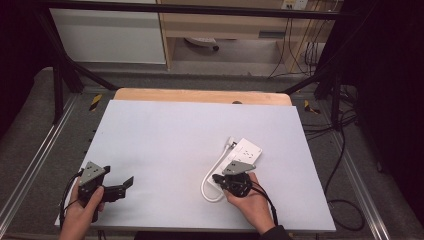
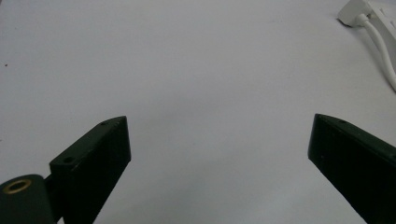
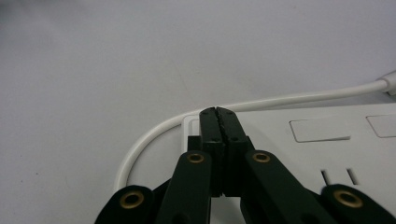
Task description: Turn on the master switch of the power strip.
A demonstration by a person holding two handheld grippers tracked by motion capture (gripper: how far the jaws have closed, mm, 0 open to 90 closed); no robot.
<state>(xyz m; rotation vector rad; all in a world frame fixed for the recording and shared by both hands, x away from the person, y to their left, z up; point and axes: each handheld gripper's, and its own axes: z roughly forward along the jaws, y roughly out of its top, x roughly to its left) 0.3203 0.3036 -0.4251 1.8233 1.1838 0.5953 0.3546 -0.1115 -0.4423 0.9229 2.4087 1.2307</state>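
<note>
A white power strip (image 1: 244,159) is lying right of centre on the pale bench (image 1: 165,145), its stiff white cord (image 1: 210,182) looping off its near end. The right claw (image 3: 218,112) is sitting closed, empty, tips over the strip's near corner. The left claw (image 2: 219,140) is gaping wide over bare bench. The strip looks light, rigid, smooth-sided — likely slippery — best gripped across its narrow body rather than by the springy cord.

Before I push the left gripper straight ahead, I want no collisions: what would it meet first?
Probably nothing soon: beyond the open left gripper lies bare white table sheet; the white power strip sits off to one side.
</note>
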